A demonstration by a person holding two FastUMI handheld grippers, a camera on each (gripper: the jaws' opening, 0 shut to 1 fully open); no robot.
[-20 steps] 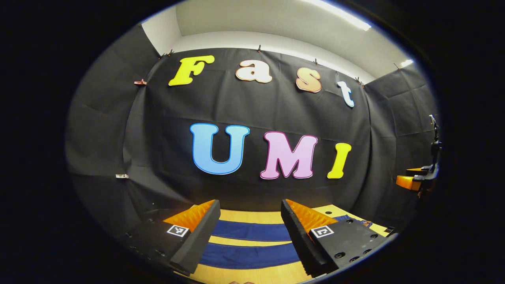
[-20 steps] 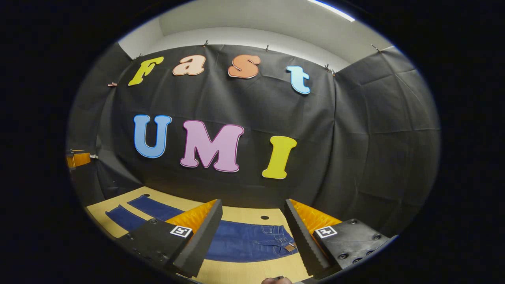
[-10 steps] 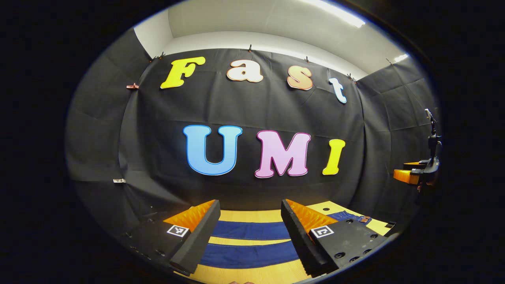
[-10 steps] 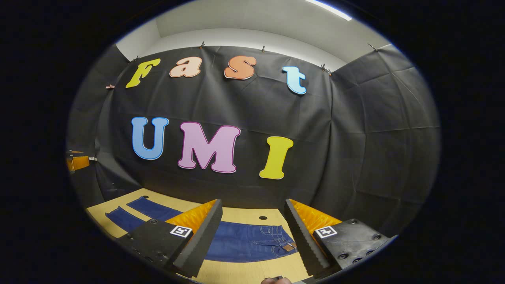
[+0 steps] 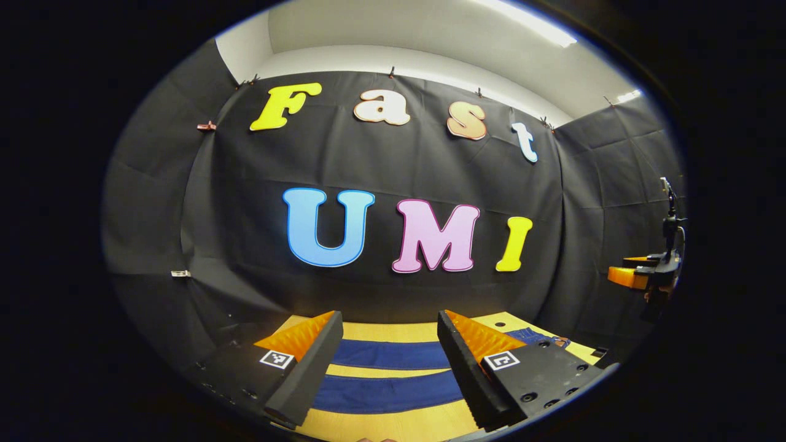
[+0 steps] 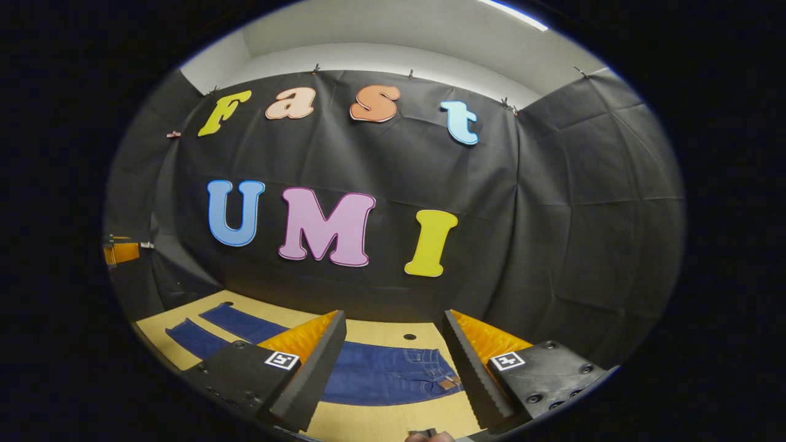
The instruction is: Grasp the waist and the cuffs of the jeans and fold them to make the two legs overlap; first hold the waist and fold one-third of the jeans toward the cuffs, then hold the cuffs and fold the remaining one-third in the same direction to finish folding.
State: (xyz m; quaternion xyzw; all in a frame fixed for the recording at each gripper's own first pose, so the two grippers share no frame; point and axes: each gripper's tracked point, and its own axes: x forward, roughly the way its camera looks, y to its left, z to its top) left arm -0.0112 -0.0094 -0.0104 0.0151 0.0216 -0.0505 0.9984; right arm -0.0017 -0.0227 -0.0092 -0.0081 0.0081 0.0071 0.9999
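We held the left tool (image 5: 387,356) wide above the legs (image 5: 393,355) and the right tool (image 6: 393,362) wide above the waist (image 6: 424,365); both needed lowering onto the near edge together.

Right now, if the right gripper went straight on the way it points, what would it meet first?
Probably the booth wall. The right gripper is open and seems aimed over the jeans on the table; depth and tilt are hard to judge.

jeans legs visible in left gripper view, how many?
2. Far leg and near leg lie apart, side by side on the wooden table, both passing between the open left gripper fingers.
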